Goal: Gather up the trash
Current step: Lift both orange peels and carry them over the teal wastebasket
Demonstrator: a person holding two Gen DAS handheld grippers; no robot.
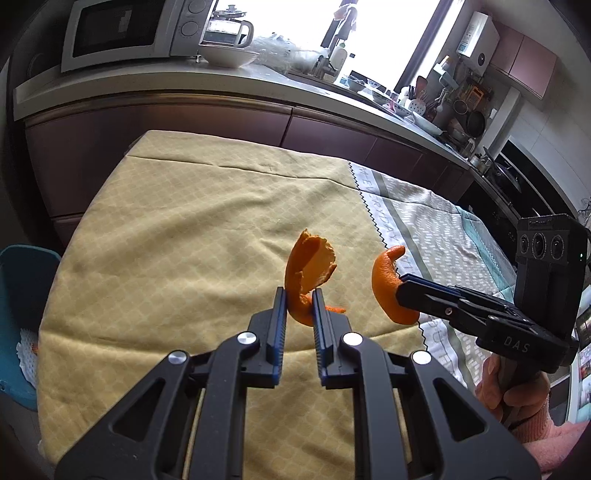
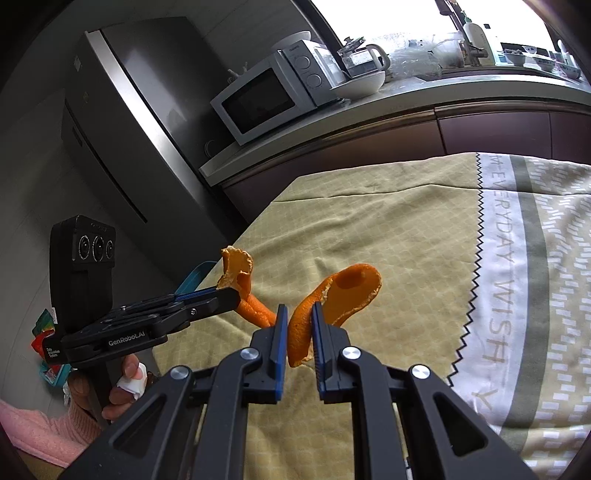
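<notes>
At the far left, beyond the table edge and below the left gripper (image 1: 300, 301), stands a teal bin (image 1: 22, 295) on the floor. The left gripper is closed narrow on a piece of orange peel (image 1: 310, 269); the blue pads pinch its lower part, and the rest curls up above the fingertips, with the pale inner side showing. The peel hangs in the air over the yellow tablecloth (image 1: 177, 236), not touching it.

Just to the right of it comes the right gripper (image 1: 400, 282), also closed narrow, holding a second piece of orange peel (image 1: 388, 291) by its edge; this peel bends down and up like a hook in front of the tips. In the right wrist view the same piece (image 2: 332, 299) stands between the pads of the right gripper (image 2: 300, 317), above the cloth. The two peels are near each other but apart.

Further right under the tools lies a grey and white cloth with letters (image 1: 436, 229). Behind, past the tips, is the kitchen counter with a microwave (image 1: 125, 33) and a white bowl (image 1: 229, 55).
</notes>
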